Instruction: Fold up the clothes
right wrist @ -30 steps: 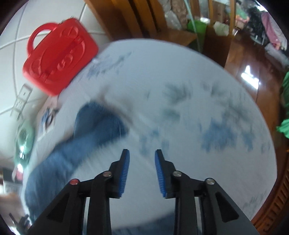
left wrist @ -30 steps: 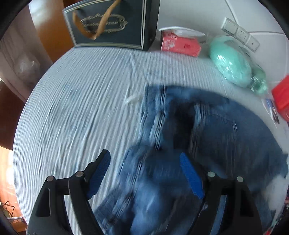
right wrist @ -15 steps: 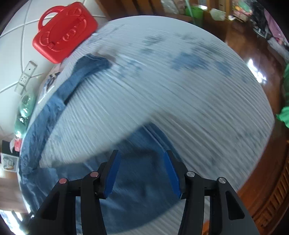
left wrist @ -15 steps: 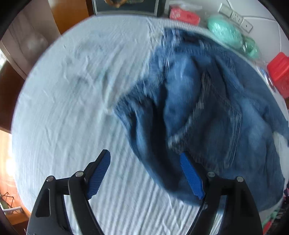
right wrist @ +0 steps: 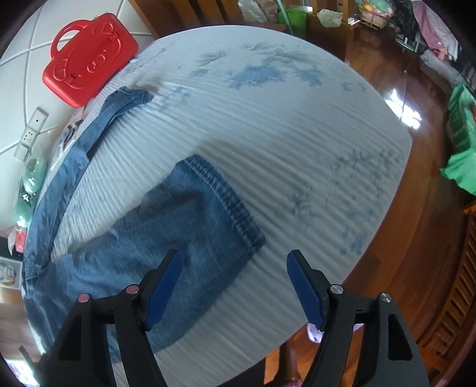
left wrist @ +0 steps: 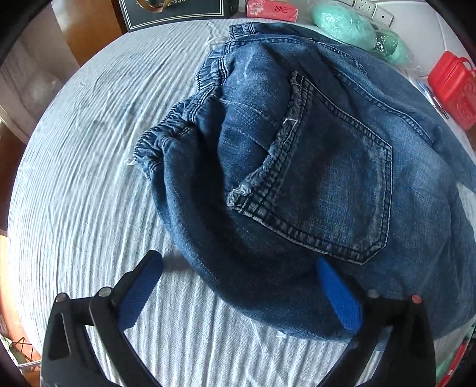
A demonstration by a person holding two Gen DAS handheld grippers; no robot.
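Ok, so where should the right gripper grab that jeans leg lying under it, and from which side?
Take the jeans leg at its hem, the dark stitched band at the free end. Come straight down from above with the right gripper, whose jaws have just been opening with nothing between them. The hem lies flat on the cloth-covered table, so pinching its thicker edge should lift cleanly.

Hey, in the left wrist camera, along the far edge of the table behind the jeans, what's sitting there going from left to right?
Dark framed box → pink packet → mint green wrapped bundle → white power strip → red plastic case.
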